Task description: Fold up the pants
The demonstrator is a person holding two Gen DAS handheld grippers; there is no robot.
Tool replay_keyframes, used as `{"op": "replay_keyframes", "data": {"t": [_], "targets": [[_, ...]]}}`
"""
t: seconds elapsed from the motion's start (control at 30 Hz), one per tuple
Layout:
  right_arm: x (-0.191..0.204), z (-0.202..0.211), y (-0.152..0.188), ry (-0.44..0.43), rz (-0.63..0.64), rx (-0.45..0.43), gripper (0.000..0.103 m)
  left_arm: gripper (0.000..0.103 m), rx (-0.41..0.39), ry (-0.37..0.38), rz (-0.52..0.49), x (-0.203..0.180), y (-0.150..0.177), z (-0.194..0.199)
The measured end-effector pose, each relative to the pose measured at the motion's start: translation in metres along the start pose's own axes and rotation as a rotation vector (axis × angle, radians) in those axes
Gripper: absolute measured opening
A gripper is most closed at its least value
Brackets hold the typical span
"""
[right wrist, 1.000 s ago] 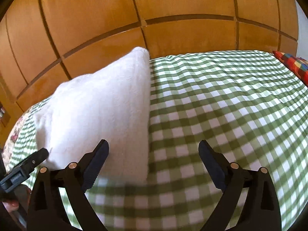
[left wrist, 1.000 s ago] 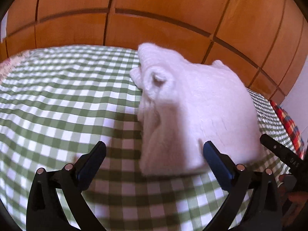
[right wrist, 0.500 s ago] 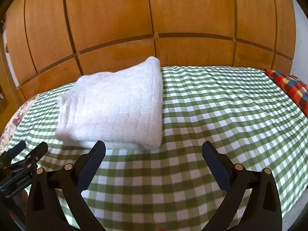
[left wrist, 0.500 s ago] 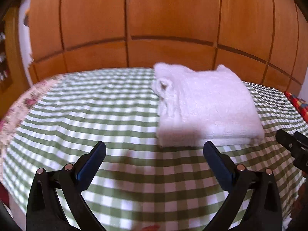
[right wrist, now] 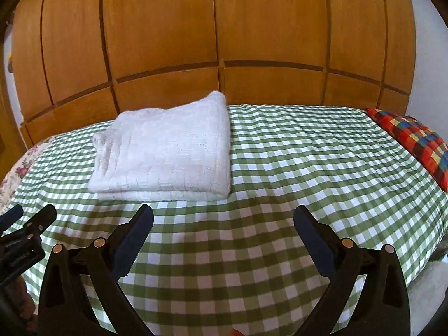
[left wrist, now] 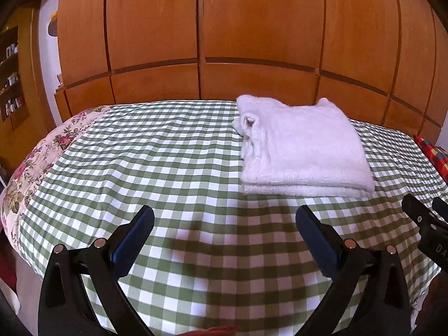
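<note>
The white fluffy pants (left wrist: 302, 145) lie folded in a flat rectangular stack on the green checked bedspread (left wrist: 168, 162); they also show in the right wrist view (right wrist: 165, 145). My left gripper (left wrist: 224, 224) is open and empty, held back from the near edge of the stack. My right gripper (right wrist: 222, 222) is open and empty, also apart from the stack. The right gripper's tips show at the right edge of the left wrist view (left wrist: 425, 221). The left gripper shows at the left edge of the right wrist view (right wrist: 25, 224).
Wooden wardrobe doors (left wrist: 252, 42) rise behind the bed. A floral sheet edge (left wrist: 36, 162) lies at the bed's left. A red, blue and yellow checked pillow (right wrist: 414, 137) sits at the right. Shelves (left wrist: 11, 78) stand at the far left.
Both grippers have pulled back and away from the folded pants, which now look smaller and lie still on the bed. Both stayed open.
</note>
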State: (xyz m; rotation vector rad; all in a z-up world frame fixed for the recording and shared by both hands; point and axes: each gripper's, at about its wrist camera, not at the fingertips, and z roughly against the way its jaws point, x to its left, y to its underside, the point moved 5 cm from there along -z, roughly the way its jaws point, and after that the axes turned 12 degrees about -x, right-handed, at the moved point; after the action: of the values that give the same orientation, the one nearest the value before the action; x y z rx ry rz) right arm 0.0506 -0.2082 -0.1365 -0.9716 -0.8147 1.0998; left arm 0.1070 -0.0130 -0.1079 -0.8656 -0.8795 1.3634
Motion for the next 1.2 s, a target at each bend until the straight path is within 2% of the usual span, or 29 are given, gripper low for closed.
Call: {"op": "replay_keyframes", "data": {"t": [0.27,0.53,1.2], "targets": [[0.015,0.011,0.002,-0.026,0.027,-0.008,0.099,0.101,-0.015,-0.006,0.034,0.007,0.002,0.009],[0.022,0.023,-0.002,-0.018,0.046,-0.039,0.099,0.101,-0.019,0.007,0.008,0.003,0.001,0.013],[0.020,0.022,-0.003,-0.022,0.039,-0.032,0.099,0.101,-0.029,0.022,-0.006,-0.004,-0.001,0.019]]}}
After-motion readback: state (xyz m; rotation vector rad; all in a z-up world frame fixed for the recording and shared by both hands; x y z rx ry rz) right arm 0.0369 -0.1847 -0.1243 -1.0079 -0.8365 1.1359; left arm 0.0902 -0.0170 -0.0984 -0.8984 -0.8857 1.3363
